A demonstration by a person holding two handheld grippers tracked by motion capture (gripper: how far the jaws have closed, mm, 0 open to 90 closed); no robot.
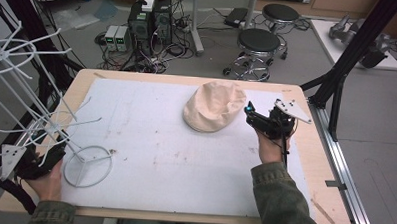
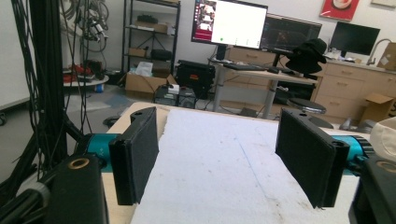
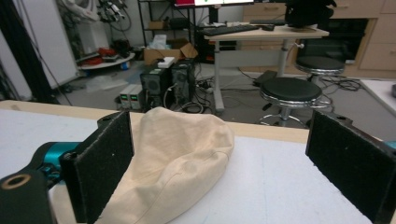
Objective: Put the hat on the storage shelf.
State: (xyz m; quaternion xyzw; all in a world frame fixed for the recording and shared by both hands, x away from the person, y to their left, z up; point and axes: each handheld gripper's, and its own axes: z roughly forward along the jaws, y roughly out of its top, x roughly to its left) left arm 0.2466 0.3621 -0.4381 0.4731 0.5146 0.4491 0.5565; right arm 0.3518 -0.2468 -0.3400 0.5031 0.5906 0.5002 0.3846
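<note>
- Lab rm, white-topped table (image 1: 150,140); stools, PCs behind.
- Your right gripper (image 3: 219,172): jaws spread, w/ nothing pinched, cream cap (image 1: 214,106) just ahead, nr far edge.
- Left gripper (image 2: 224,158): spread, empty, near-left corner by wire rack (image 1: 51,122).
- Cap looks soft, light; pinch the edge nearest you.

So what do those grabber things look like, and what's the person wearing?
Each gripper, left and right, is black with teal parts, two flat black padded jaws, a grey three-cornered plate on top and a black cable. The sleeves are olive green.
</note>
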